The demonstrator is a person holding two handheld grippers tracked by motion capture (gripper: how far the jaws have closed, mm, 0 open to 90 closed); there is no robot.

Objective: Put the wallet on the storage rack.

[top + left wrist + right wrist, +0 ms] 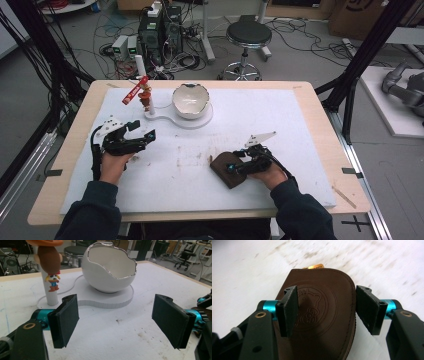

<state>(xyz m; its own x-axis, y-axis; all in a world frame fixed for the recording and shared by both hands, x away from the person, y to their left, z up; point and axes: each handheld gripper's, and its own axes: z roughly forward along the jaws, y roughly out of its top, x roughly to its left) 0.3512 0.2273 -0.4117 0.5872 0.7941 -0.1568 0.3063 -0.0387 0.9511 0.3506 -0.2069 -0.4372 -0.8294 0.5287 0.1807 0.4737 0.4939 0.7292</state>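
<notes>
Nothing looks moved yet: the right gripper (325, 312) straddles the brown pouch (322, 315), jaws parted, ungrasped; the left gripper (120, 322) waits released near the bowl (110, 270)

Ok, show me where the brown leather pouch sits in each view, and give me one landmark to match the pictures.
High view: the brown leather pouch lies on the white mat, low and right of centre, at the right gripper.
Left gripper view: not in it.
Right gripper view: the pouch is centre and low, between the open jaws, its gold zip pull at the far edge.
Shared landmark: the stained white mat.
</notes>
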